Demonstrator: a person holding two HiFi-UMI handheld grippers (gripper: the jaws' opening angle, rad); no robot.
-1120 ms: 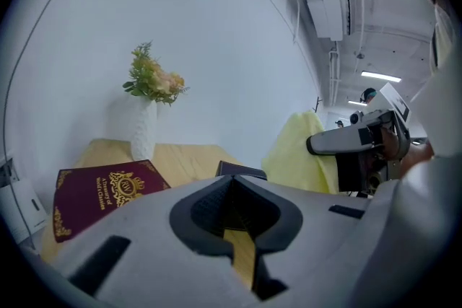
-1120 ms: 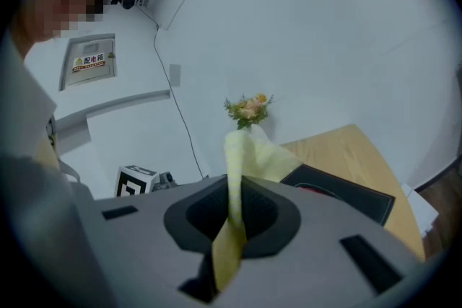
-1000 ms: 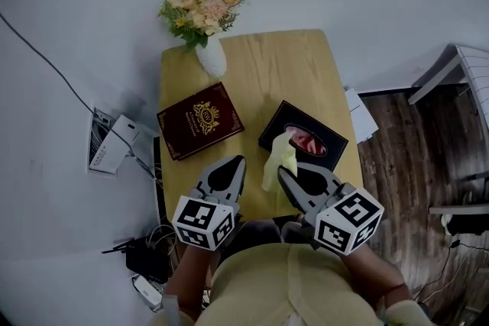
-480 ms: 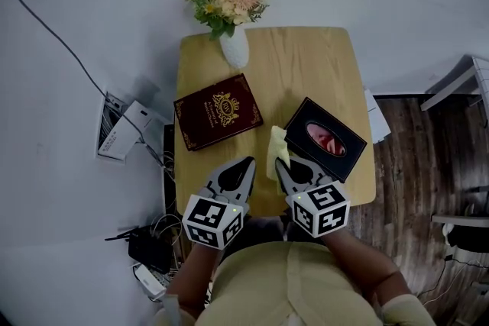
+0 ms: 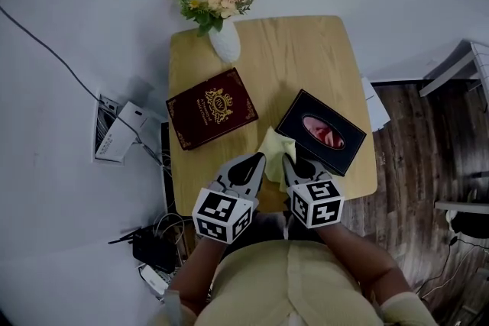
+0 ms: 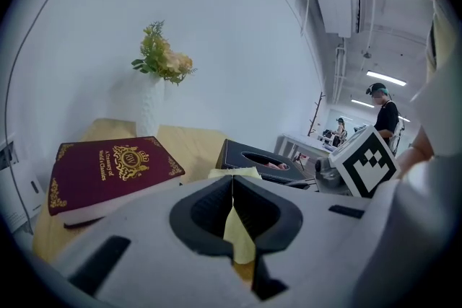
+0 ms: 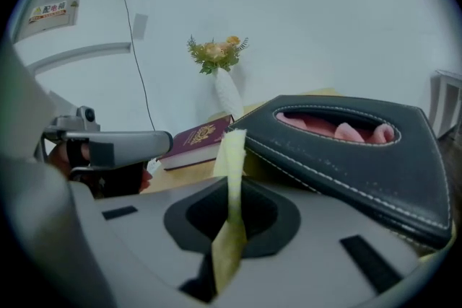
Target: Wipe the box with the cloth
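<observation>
A yellow cloth (image 5: 275,148) hangs over the near edge of the wooden table (image 5: 290,57), pinched from both sides. My left gripper (image 5: 257,162) is shut on its left part, and the cloth (image 6: 238,238) shows as a strip between the closed jaws. My right gripper (image 5: 288,162) is shut on its right part, where the cloth (image 7: 232,155) stands up out of the jaws. A black tissue box (image 5: 321,132) with an oval opening lies just right of the cloth, close beside the right gripper (image 7: 232,209). Left of the cloth lies a maroon book-like box (image 5: 212,108) with gold print.
A white vase with flowers (image 5: 225,42) stands at the table's far left corner. On the floor to the left are a white device (image 5: 114,137) and cables with a black adapter (image 5: 149,248). Papers (image 5: 376,107) stick out past the table's right edge.
The right gripper carried the cloth left and nearer to me. The left gripper has come up to it and now grips the cloth too. The boxes have not moved.
</observation>
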